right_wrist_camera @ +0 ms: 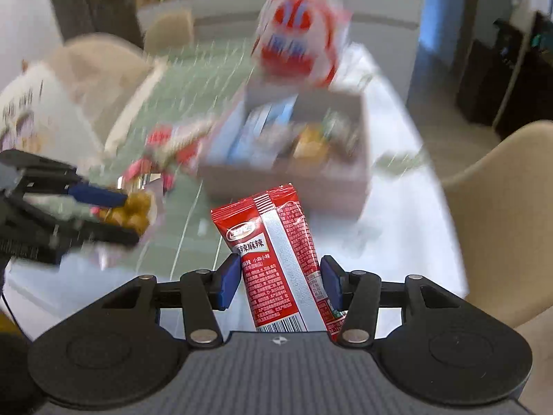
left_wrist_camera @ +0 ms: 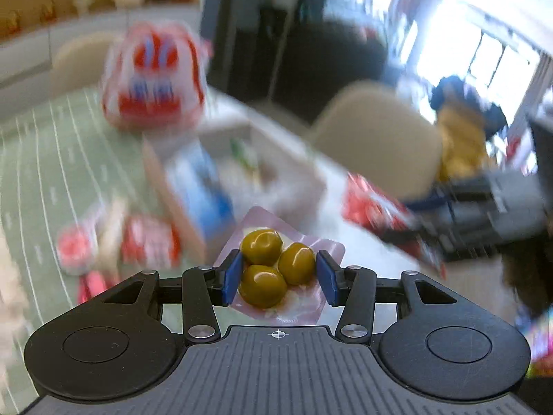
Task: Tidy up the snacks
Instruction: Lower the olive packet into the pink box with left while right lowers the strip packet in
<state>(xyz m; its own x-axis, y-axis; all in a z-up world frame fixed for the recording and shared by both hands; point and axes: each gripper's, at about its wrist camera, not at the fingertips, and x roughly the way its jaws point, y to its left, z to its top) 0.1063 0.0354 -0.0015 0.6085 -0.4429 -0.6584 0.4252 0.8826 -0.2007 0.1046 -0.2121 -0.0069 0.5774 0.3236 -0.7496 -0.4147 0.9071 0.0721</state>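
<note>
My left gripper (left_wrist_camera: 279, 278) is shut on a clear pouch of green olives (left_wrist_camera: 273, 266), held above the table. It also shows at the left of the right wrist view (right_wrist_camera: 114, 212) with the olives (right_wrist_camera: 133, 211). My right gripper (right_wrist_camera: 280, 282) is shut on a red snack packet (right_wrist_camera: 276, 259) with a white strip and Chinese text. A grey open box (right_wrist_camera: 293, 173) holding blue packs and other snacks stands ahead of both grippers; it also shows in the left wrist view (left_wrist_camera: 242, 159). Both views are motion-blurred.
A big red and white bag (left_wrist_camera: 155, 76) stands behind the box on the green striped tablecloth (left_wrist_camera: 41, 173). Loose red snack packs (left_wrist_camera: 148, 242) lie left of the box. Another red packet (left_wrist_camera: 376, 207) shows at right. Beige chairs (right_wrist_camera: 501, 214) surround the table.
</note>
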